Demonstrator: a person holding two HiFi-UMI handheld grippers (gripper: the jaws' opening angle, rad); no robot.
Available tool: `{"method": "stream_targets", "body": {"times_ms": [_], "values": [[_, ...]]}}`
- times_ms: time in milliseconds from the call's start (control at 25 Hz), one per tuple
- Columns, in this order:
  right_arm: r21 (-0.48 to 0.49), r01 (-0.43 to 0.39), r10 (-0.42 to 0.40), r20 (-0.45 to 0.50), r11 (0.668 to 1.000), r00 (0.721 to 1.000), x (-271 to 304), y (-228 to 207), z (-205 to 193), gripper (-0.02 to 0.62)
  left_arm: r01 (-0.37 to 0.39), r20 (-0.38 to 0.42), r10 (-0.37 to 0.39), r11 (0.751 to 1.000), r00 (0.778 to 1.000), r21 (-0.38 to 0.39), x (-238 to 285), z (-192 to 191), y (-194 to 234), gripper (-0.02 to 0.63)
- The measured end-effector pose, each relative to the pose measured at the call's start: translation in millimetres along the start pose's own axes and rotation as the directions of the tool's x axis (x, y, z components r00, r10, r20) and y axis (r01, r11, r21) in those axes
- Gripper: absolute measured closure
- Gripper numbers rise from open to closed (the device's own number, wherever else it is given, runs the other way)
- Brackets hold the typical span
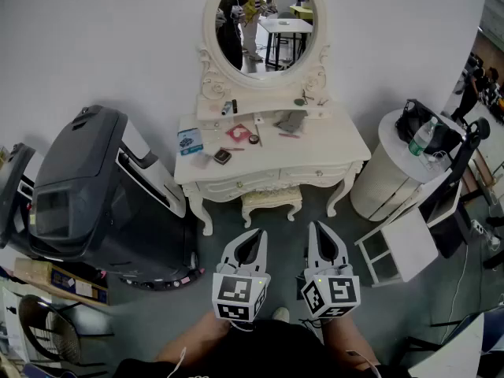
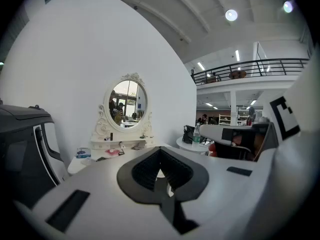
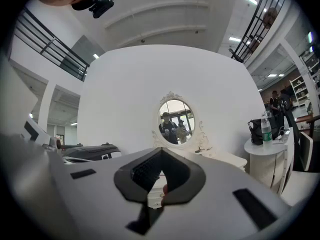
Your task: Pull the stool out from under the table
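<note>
**Stool sitting tucked under the dressing table, both grippers closed and empty**

Stool [image 1: 271, 202] is sitting under the front edge of the white dressing table [image 1: 335, 138], between the table's front legs. Only the front strip of its cream seat and its two front legs are showing in the head view. Nothing is touching it.

The left gripper [image 1: 256, 235] and the right gripper [image 1: 315, 228] are hovering side by side over the grey floor. They are near the stool but clearly apart from it, with their tips pointing toward it. In the left gripper view, the left gripper [image 2: 160, 151] is showing its jaws meeting at the tips, with only the dark hollow between the pads and nothing caught there. In the right gripper view, the right gripper [image 3: 161, 151] is likewise showing its jaws fully together and gripping nothing.

On the tabletop, a blue packet [image 1: 189, 140] and a few small items are lying scattered below the oval mirror [image 1: 262, 22]. A large dark machine [image 1: 87, 187] is standing just beside the table on the left. On the right, a round white side table [image 1: 390, 179] is carrying a bottle [image 1: 423, 136] and a black bag [image 1: 437, 136]. A small white shelf unit [image 1: 398, 250] is standing in front of it.
</note>
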State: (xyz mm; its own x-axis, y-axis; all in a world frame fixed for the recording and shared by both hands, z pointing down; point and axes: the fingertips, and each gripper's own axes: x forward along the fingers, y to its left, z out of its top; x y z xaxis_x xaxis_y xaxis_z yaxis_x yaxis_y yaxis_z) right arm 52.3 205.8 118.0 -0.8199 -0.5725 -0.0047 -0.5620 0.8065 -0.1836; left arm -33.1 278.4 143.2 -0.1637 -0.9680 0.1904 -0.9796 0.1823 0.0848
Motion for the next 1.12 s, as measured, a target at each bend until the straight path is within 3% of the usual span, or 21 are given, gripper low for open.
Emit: {"method": "stream_targets", "body": {"times_ms": [560,800,1120], "values": [[0.008,-0.003,0.003,-0.016,1.000,1.000,4.5,-6.4,-4.6,0.592,-0.011,-0.004,0.011,1.000,1.000,0.003,5.8,-1.5,-7.6,0.606],[0.012,0.000,0.000,-0.022,1.000,1.000,2.3,-14.6,-8.6,0.592,-0.004,-0.006,0.004,1.000,1.000,-0.031,13.3,-5.1,-12.0,0.606],[0.022,-0.004,0.004,-0.009,1.000,1.000,-5.2,-42.5,-5.8,0.592,0.015,-0.007,-0.015,1.000,1.000,-0.016,31.1,-5.5,-40.4,0.606]]}}
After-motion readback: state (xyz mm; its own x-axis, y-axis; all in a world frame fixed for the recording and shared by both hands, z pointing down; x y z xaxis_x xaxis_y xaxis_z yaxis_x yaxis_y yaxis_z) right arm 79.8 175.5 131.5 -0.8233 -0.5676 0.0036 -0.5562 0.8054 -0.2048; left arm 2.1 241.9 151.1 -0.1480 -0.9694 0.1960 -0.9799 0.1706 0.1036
